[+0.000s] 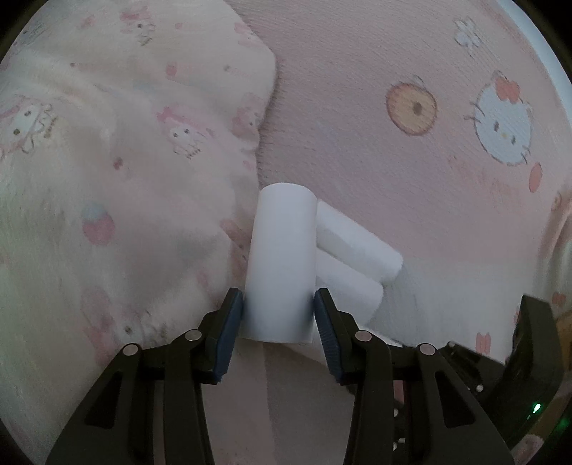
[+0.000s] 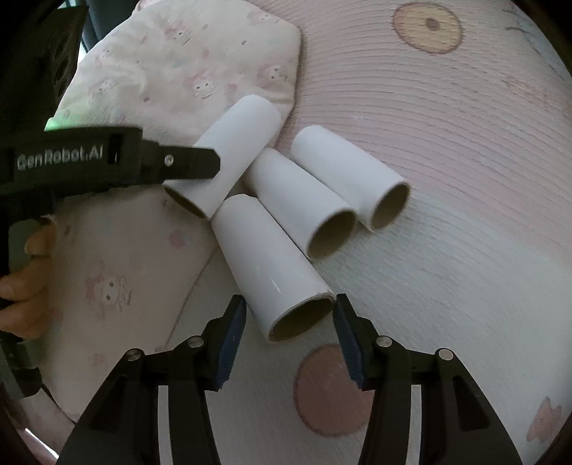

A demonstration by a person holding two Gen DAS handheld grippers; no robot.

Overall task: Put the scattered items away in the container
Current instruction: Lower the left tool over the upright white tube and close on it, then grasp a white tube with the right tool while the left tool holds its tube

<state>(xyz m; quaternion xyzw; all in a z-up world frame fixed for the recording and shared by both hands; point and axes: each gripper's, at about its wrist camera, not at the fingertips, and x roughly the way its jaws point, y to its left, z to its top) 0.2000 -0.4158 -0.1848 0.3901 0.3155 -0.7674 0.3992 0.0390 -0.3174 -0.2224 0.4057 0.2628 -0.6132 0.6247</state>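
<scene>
Pinching one white tube (image 1: 282, 264) near its open end, our left gripper (image 1: 278, 314) has its fingers pressed against both sides, probably to lift it clear of the other three; our right gripper (image 2: 289, 322) has its fingers spread around the mouth of the nearest tube (image 2: 271, 264), not visibly touching it. All four tubes lie close together on a pink cartoon-print bed sheet (image 2: 447, 125), a matching pillow (image 2: 178, 60) at far left; no container shows.

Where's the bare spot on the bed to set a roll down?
Free: the pink sheet right of the rolls, between the donut print and the pink circle. Crowded: four white rolls bunched against the pillow, both grippers there.
</scene>
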